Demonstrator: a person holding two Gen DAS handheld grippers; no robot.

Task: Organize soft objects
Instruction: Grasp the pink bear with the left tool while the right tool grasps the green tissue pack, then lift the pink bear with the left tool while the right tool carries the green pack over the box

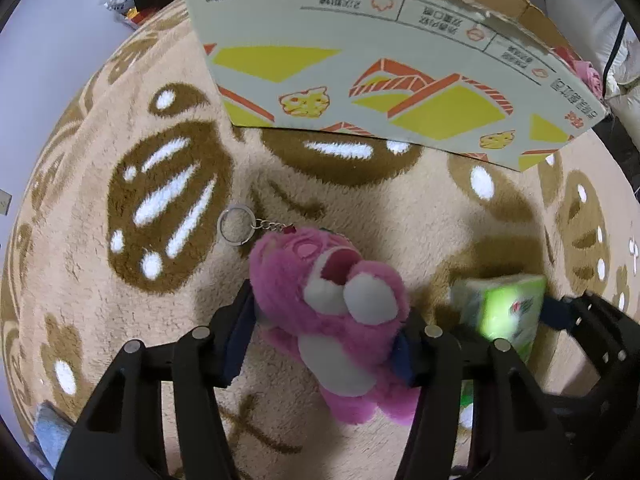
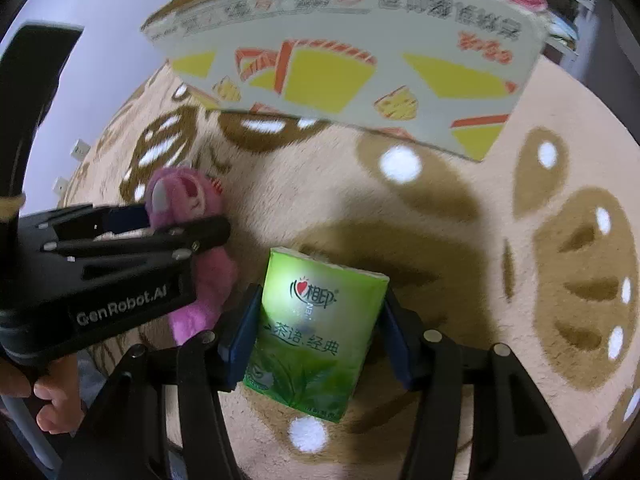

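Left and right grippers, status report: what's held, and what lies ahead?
Left gripper shut on pink plush bear. Right gripper shut on green tissue pack. Cardboard box ahead on rug; path looks open.

Home floor: patterned plush rug

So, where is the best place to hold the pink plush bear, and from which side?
Probably across its soft torso, as the left gripper does now: the pink plush bear sits between both pads, entered from its feet end. The body is wide and squashy; the keyring at the head is thin and loose.
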